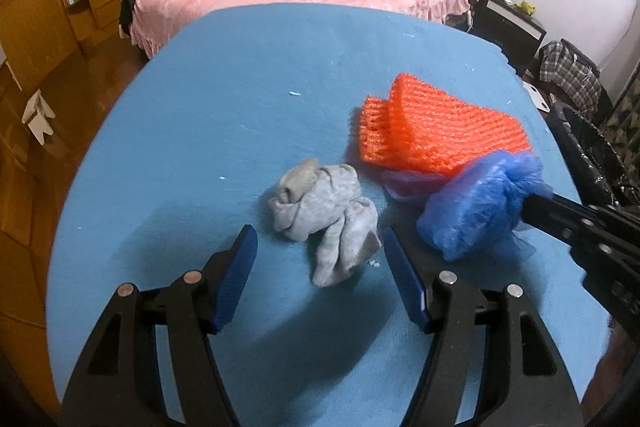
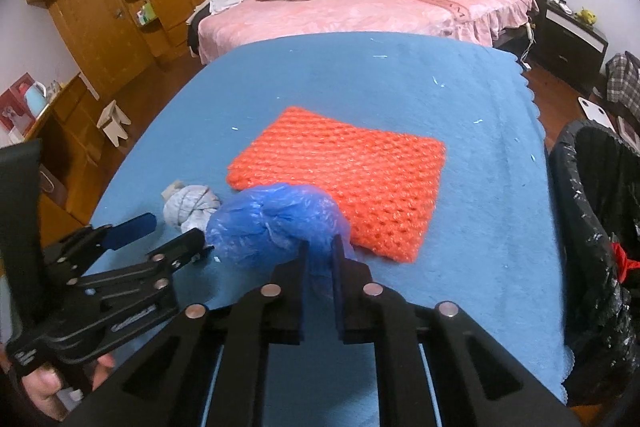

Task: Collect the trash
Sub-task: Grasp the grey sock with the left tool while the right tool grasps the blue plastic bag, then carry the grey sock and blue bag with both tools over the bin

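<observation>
Judging the risks first: the right gripper [image 2: 320, 259] is pinching only a thin fold of the blue plastic bag [image 2: 276, 223], so the slippery film could slide out on the way to the black-lined bin [image 2: 592, 227] just off the table's right edge. That bag also overlaps the near edge of the orange knitted mesh [image 2: 340, 171], which might drag along with it. The left gripper [image 1: 320, 255] hangs spread over the grey crumpled cloth [image 1: 324, 215] near the table's [image 1: 240, 67] front-middle; closing off-centre could catch only a loose tail.

Counted, largest down: one table with a blue cover, one bin, one orange mesh, one blue bag, one grey cloth, two grippers, and several tiny pale scraps scattered across the cover.
</observation>
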